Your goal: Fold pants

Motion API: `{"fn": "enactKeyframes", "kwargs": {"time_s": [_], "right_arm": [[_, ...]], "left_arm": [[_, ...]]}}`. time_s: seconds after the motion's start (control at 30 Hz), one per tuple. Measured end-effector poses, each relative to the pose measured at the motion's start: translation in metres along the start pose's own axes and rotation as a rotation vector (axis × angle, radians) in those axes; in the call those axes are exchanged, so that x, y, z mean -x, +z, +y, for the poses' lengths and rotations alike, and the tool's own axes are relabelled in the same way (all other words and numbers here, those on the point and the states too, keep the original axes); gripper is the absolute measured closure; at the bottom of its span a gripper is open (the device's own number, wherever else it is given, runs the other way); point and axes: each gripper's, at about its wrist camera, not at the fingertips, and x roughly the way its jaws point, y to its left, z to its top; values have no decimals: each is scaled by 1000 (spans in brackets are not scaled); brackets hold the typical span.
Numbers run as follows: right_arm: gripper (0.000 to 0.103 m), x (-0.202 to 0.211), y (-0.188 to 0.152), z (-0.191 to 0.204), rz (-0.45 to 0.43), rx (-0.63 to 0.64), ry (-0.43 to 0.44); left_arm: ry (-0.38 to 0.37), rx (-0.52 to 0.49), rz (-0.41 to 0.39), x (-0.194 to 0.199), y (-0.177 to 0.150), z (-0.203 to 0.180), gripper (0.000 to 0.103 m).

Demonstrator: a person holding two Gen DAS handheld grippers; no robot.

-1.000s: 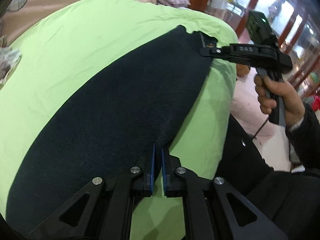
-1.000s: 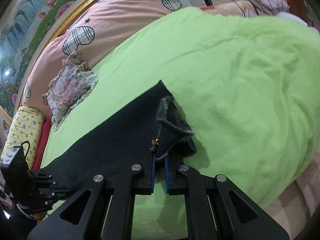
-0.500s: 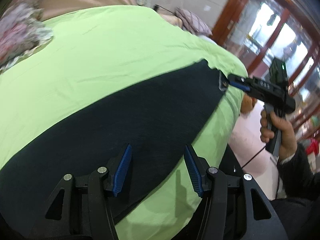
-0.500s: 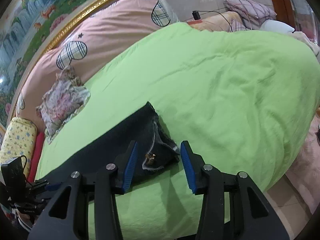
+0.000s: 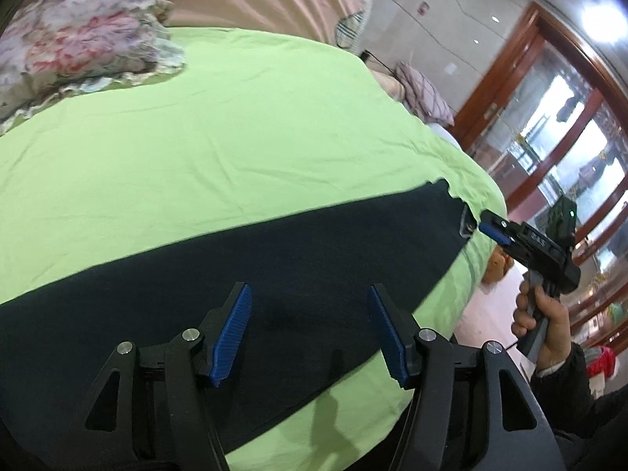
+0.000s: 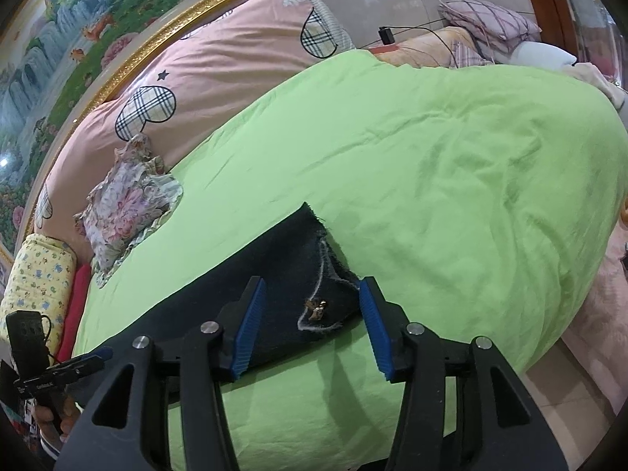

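A wide stretch of green bedspread lies bare beyond the dark pants, open to passage. A floral cushion and pink pillows crowd the bed's far side; a plaid pillow sits at another edge.

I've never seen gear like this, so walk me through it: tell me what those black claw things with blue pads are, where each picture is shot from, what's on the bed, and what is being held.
There is no robot here. A person holds a hand-operated two-finger gripper in each hand, and each carries a camera looking out along its fingers.

One picture is from the left gripper, the other from the right gripper. Each also shows the other tool at its edge, with the hand gripping the handle.

Dark pants lie stretched flat on a green bed cover, with a floral cushion beyond.

Nothing is held: both grippers' jaws have just been opening, and the pads stand clear of the cloth beneath.
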Motion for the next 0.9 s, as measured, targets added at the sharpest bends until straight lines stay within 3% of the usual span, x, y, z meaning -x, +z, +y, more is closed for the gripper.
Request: {"fn": "enactKeyframes", "kwargs": {"time_s": [0.2,0.33,0.73,0.9], "right_arm": [[51,0,0,-3,0,-19,9],[50,-5,-4,-13,23,-68,13],[50,-11,-19,-25,50,-121,58],[50,-16,-19,-28,56,-143,89]], "left_arm": [[21,56,-60,18,8,17,34],[-1,45,-53,15,22,14,33],[-74,-267,139,-67,76,-73,30],[-104,-334,205,-98,90,-104,30]]}}
